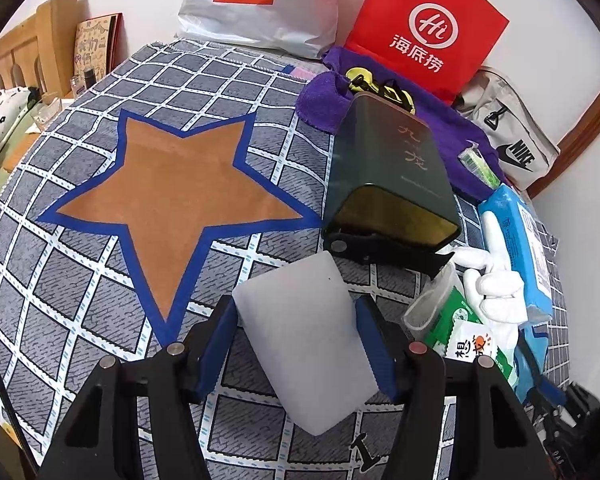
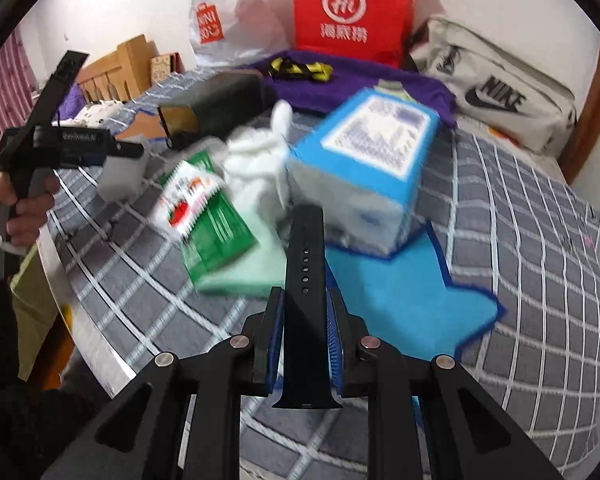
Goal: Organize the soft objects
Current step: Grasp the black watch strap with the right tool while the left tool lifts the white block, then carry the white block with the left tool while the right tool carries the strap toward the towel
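My left gripper [image 1: 296,332] is shut on a white sponge block [image 1: 304,340] and holds it above the checked bedcover, right of the orange star patch [image 1: 172,200]. It also shows at the left of the right wrist view [image 2: 128,160], sponge in its jaws. My right gripper [image 2: 306,344] is shut on a black watch strap [image 2: 305,300], held upright over the blue star patch [image 2: 404,308]. A white glove [image 1: 496,280], a blue tissue pack [image 2: 364,160] and green-white packets [image 2: 212,216] lie in a heap between the two stars.
A dark tin box [image 1: 388,176] lies on its side beside the orange star. A purple towel [image 1: 460,136] with a yellow-black item lies behind. A MINISO bag [image 1: 260,0], a red paper bag [image 1: 424,24] and a grey Nike bag [image 2: 492,92] line the wall.
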